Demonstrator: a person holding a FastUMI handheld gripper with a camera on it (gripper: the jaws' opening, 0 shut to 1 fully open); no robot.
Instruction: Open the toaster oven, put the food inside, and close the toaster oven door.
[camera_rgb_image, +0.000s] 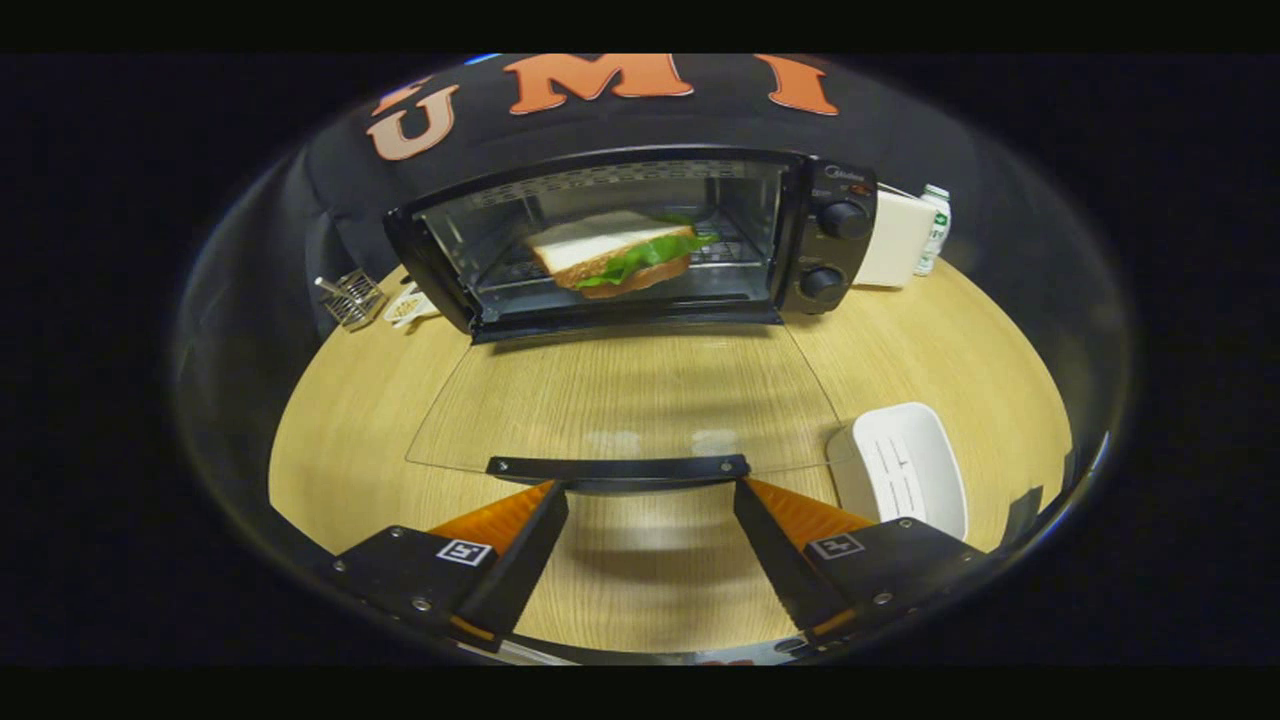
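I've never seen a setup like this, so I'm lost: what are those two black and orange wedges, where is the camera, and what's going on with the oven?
The wedges are the two fingers of a hand-held gripper. A person carries it; there is no robot arm. The camera rides on the gripper and looks forward along the fingers, with a fisheye lens that bends the picture.

Beyond them, on a wooden table, stands a toaster oven. Its glass door is folded down flat, and the door's black handle lies just ahead of the fingertips. A sandwich already sits inside.

The fingers are spread open and hold nothing. A white tray lies to the right, and a small wire rack left of the oven.
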